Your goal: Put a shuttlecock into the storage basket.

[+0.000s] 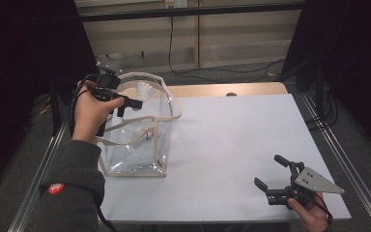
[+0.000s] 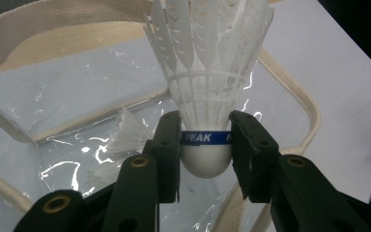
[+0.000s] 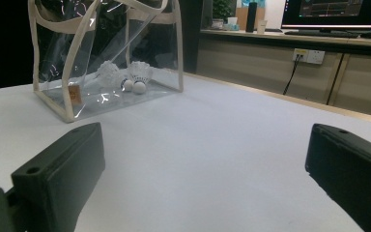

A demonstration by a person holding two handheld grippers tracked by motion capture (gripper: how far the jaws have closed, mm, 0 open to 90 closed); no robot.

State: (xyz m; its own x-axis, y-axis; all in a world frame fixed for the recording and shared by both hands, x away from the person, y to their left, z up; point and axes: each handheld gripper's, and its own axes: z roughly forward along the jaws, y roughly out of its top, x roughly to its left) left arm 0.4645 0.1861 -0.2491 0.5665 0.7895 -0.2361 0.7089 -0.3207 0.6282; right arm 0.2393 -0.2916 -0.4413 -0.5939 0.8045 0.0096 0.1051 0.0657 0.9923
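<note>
white table (image 1: 232,145) | left gripper (image 1: 134,102) clamps shuttlecock (image 2: 207,96), cork down, directly above clear bag's (image 1: 130,145) open mouth | right gripper (image 1: 273,175) open, empty, well apart

The shuttlecock (image 2: 207,82) has its feather tips cut off at the top edge.

glossy clear plastic bag (image 1: 135,145), cloth trim; feathered shuttlecock (image 2: 207,72).

White shuttlecock (image 2: 207,72) w/ blue band; clear bag (image 1: 135,145), prob. beige trim.
</note>
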